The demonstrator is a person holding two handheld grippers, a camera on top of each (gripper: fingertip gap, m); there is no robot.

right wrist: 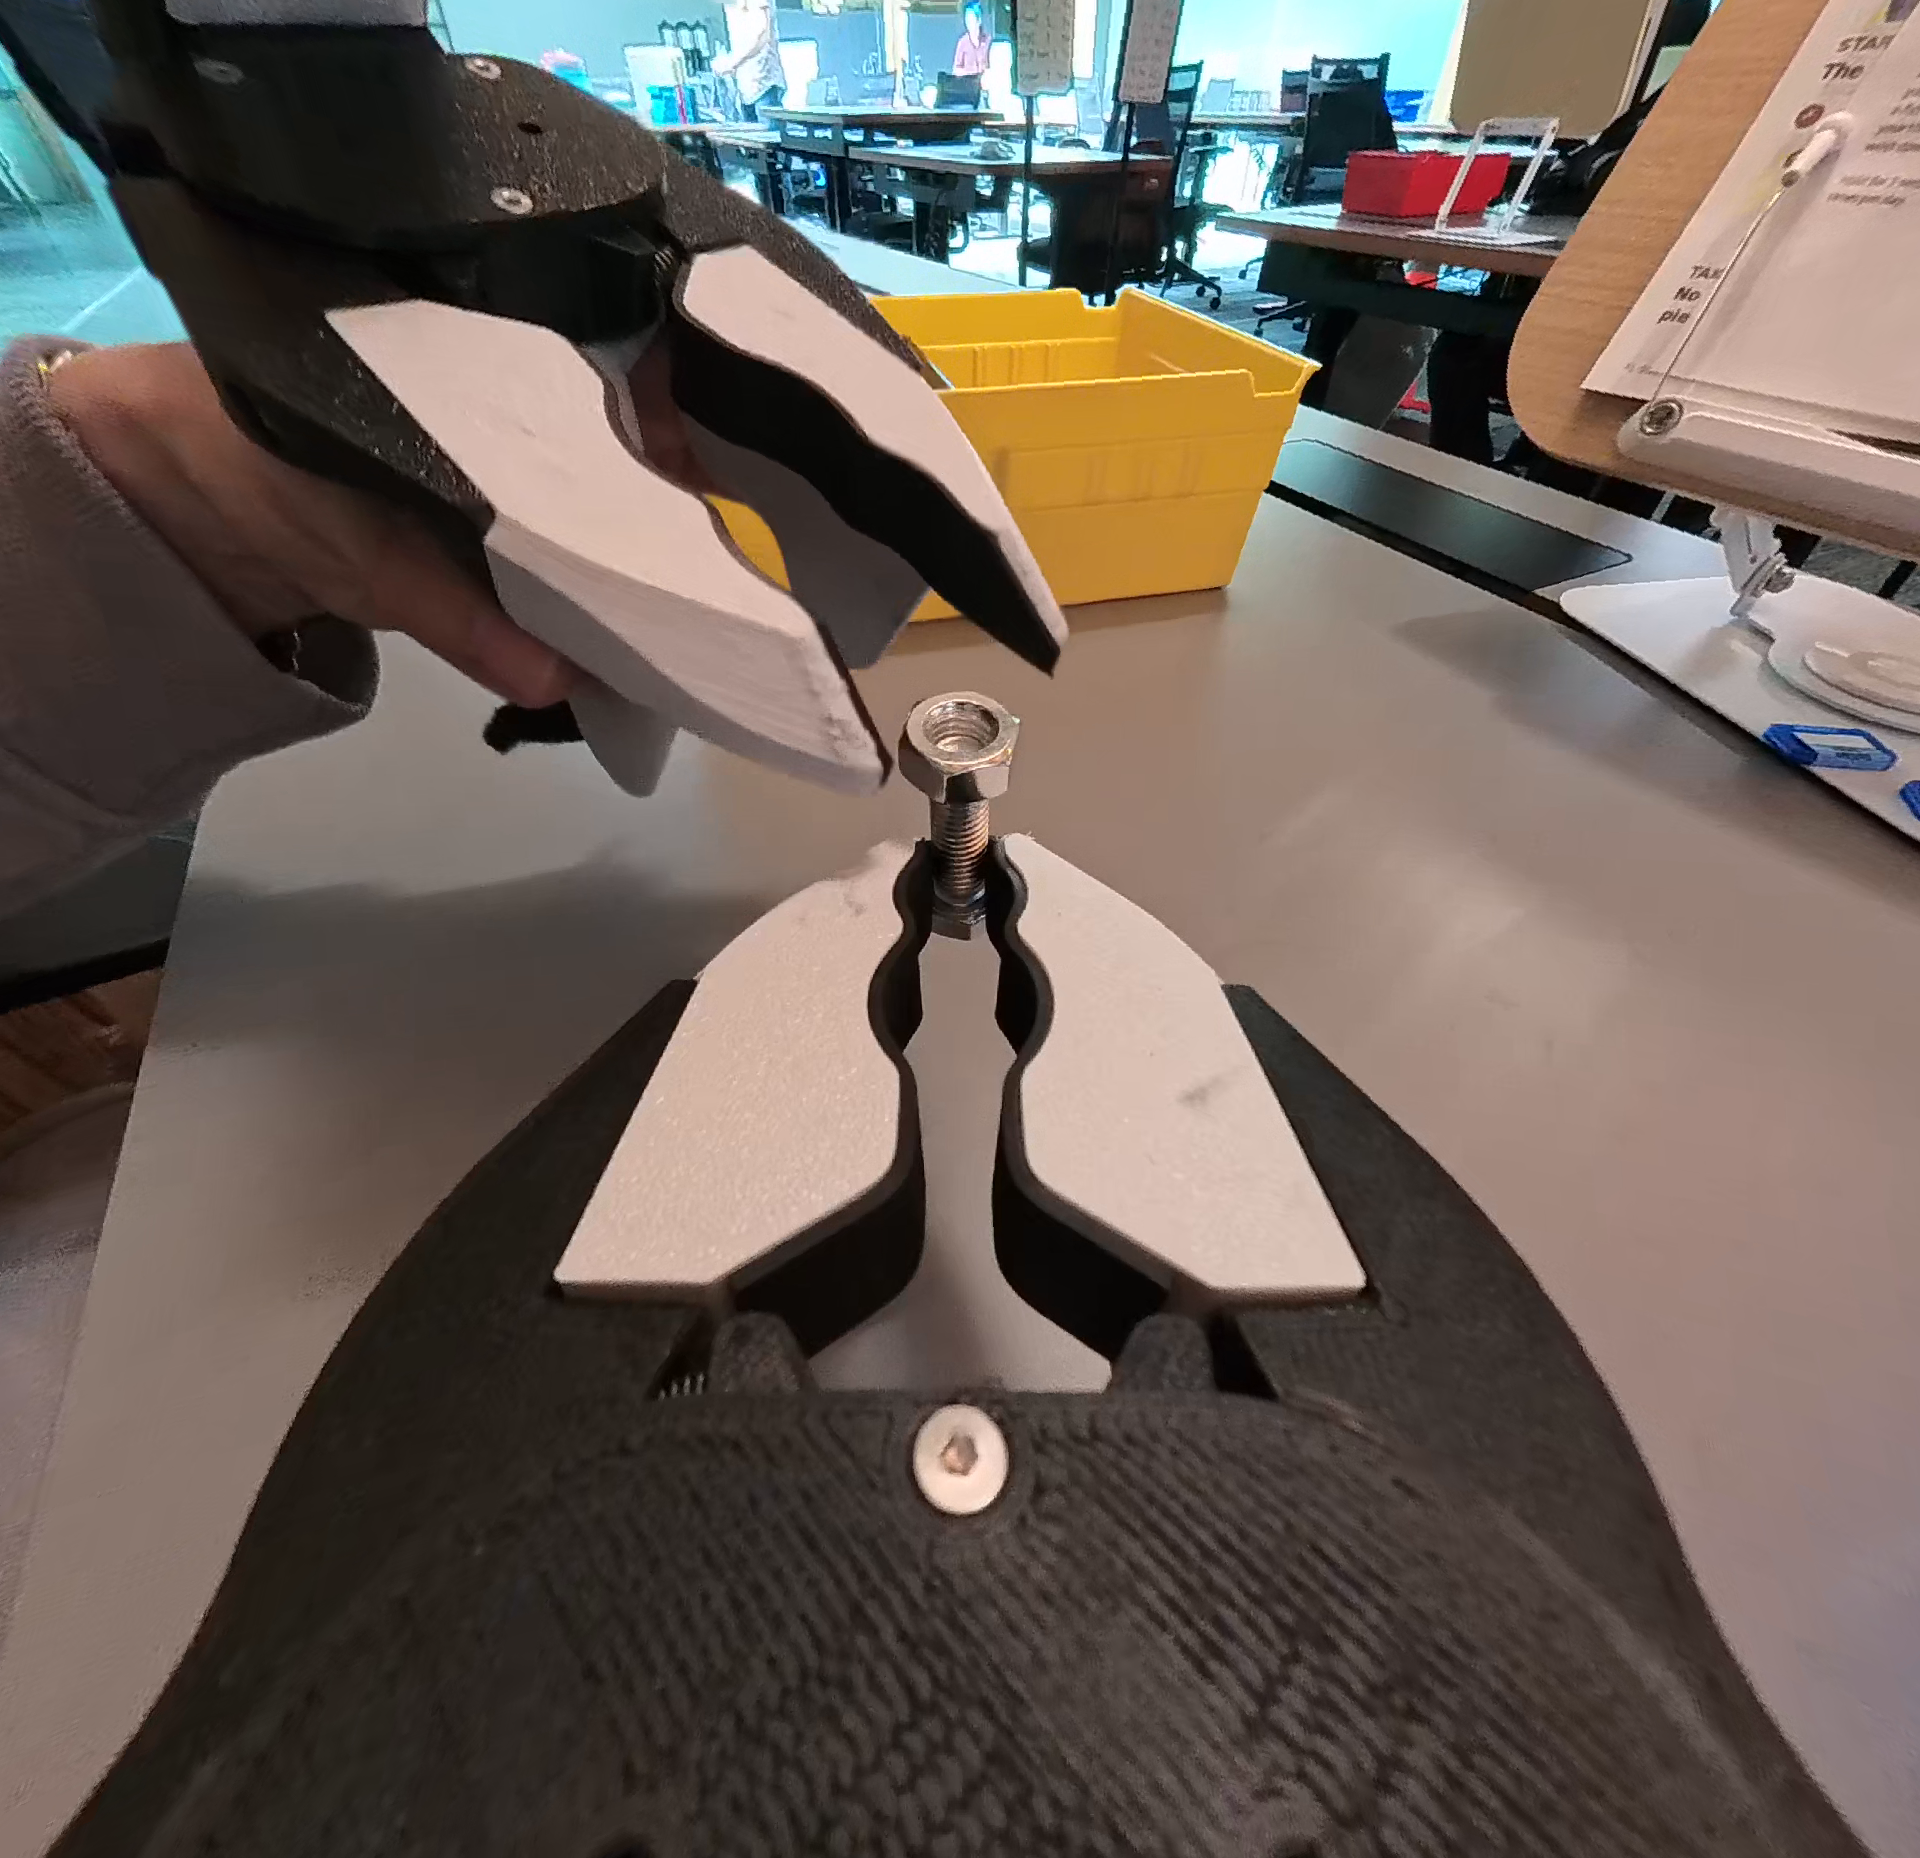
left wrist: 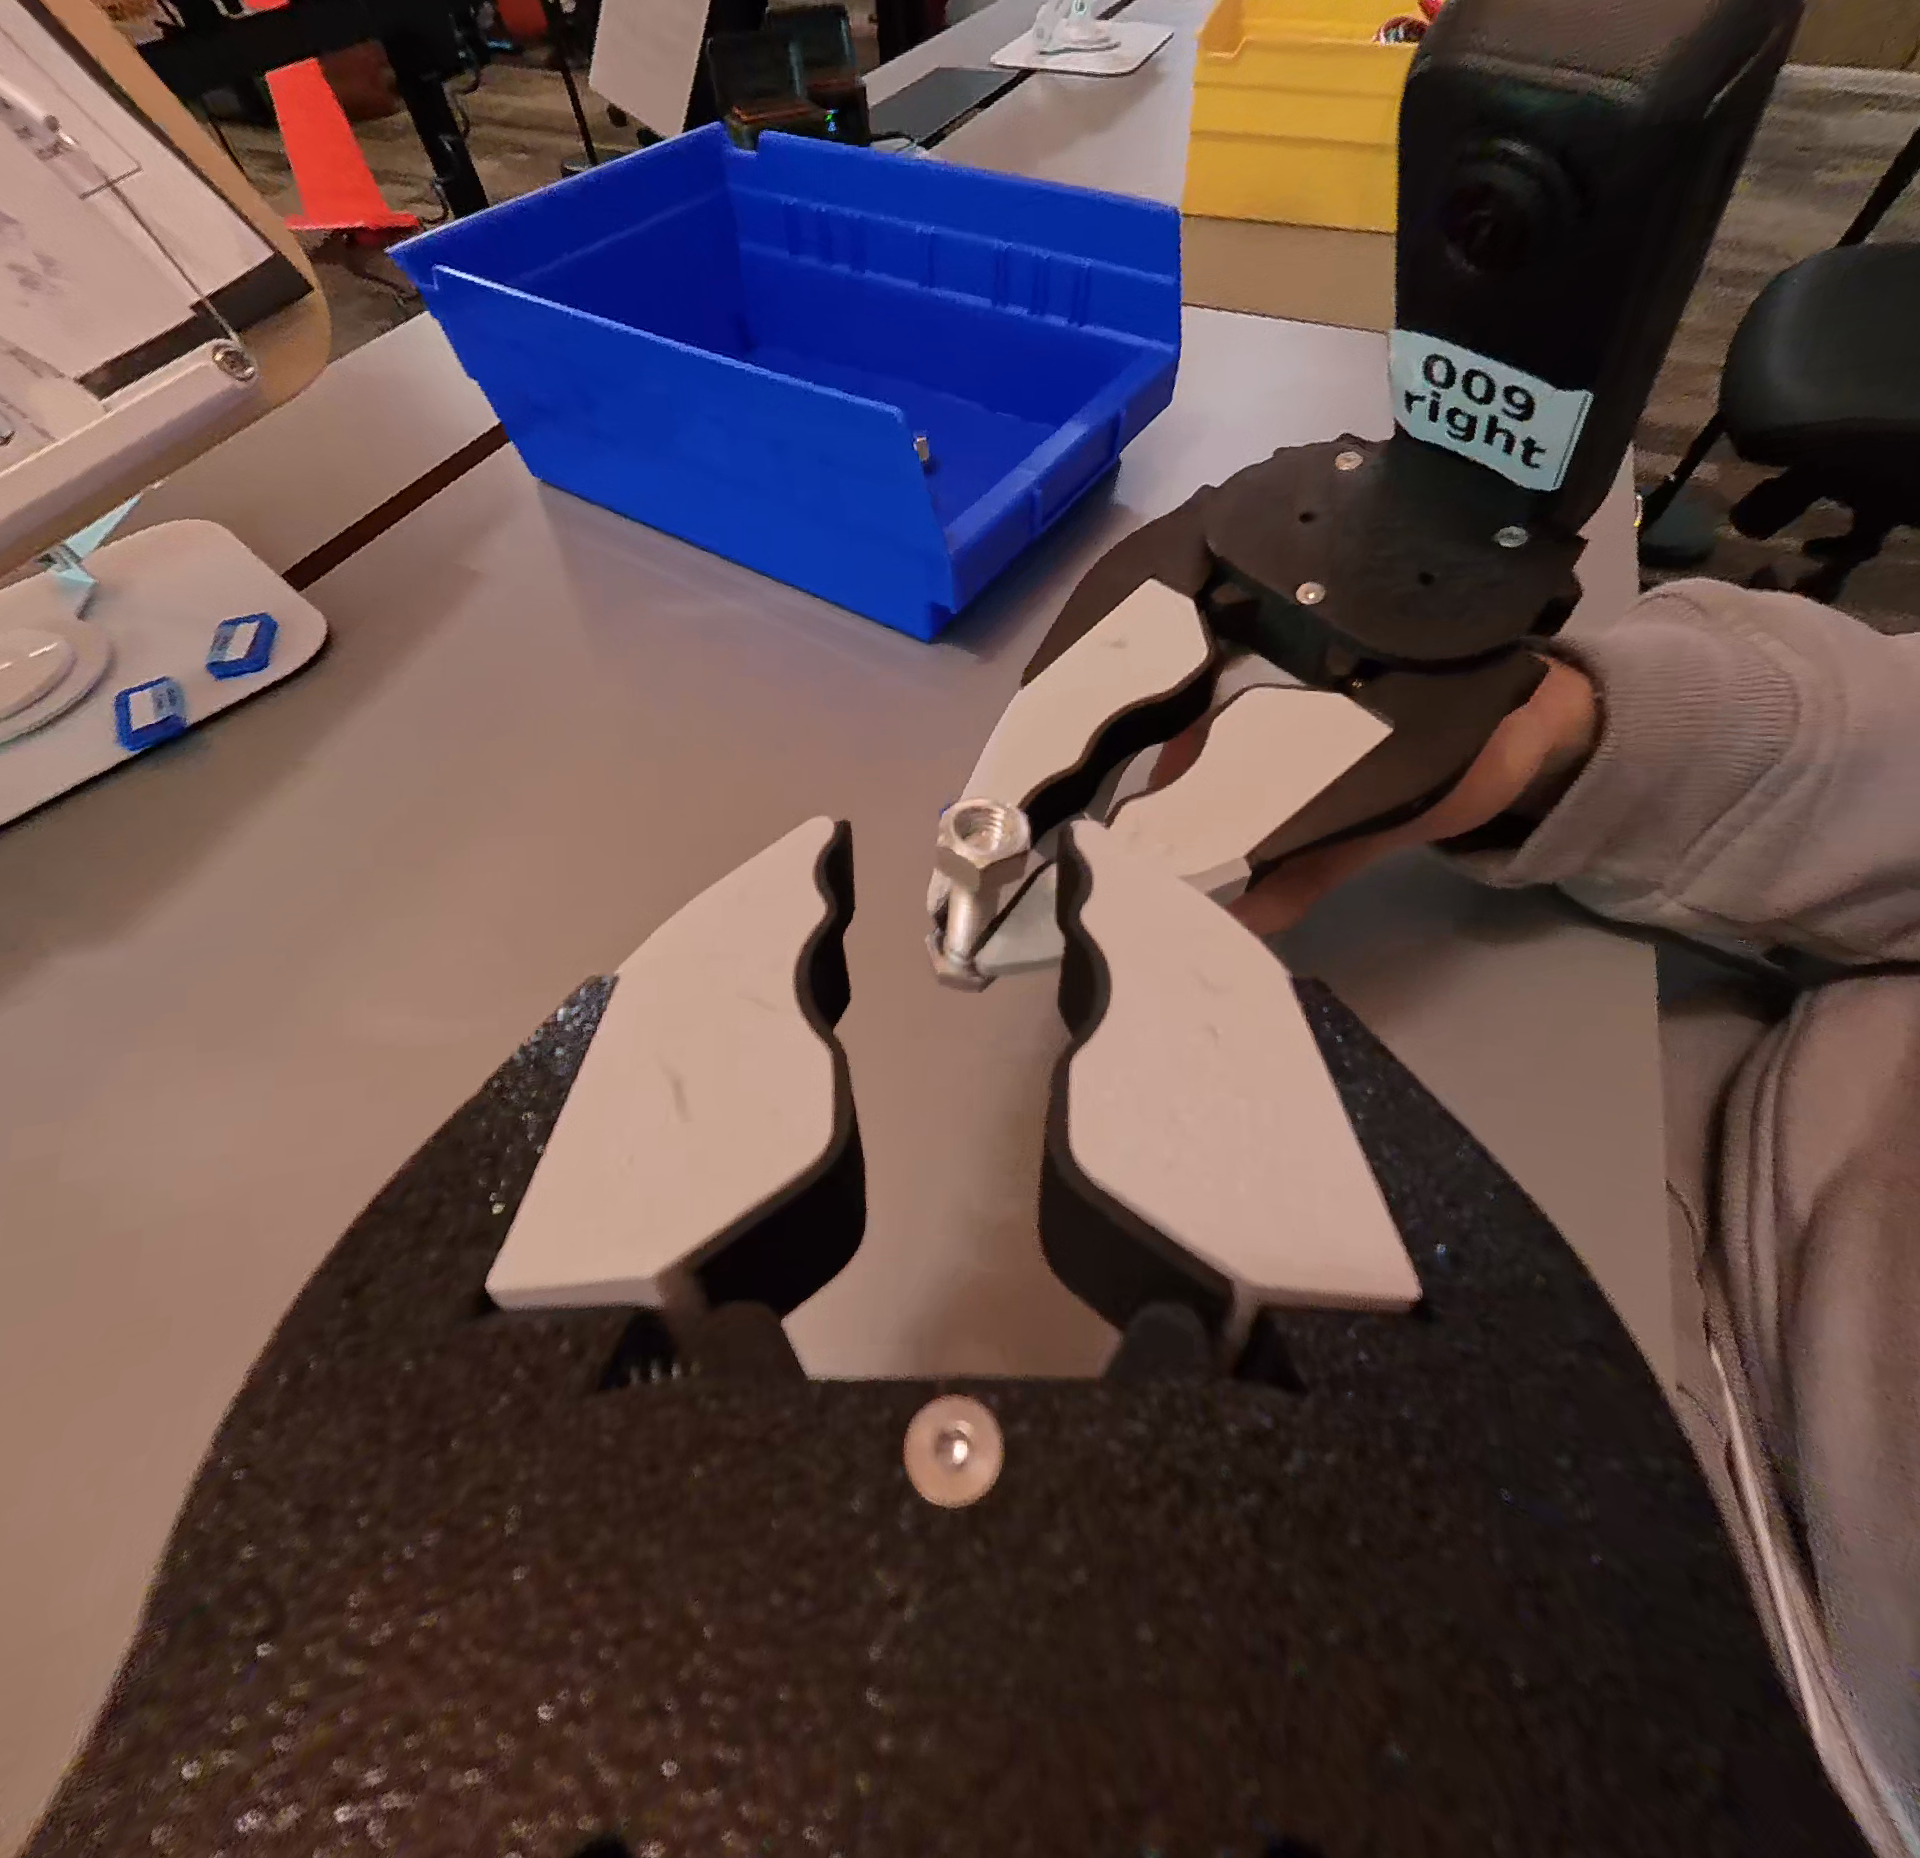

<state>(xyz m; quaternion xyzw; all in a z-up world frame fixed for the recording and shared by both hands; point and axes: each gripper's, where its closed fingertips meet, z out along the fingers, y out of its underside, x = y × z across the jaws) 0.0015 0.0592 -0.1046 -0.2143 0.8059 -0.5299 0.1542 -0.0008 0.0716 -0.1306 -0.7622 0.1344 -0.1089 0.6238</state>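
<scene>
Now | right gripper (right wrist: 961,863) jaws clamped on bolt (right wrist: 958,852) | left gripper (left wrist: 951,852) jaws apart beside nut (left wrist: 982,837)

Silver bolt (right wrist: 958,852) and nut (right wrist: 958,743) (bright metal), blue bin (left wrist: 790,374), yellow bin (right wrist: 1122,458), grey table (left wrist: 520,821).

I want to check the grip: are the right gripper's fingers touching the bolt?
Touching. The right wrist view shows both fingers closed against the bolt shank below the nut.
</scene>
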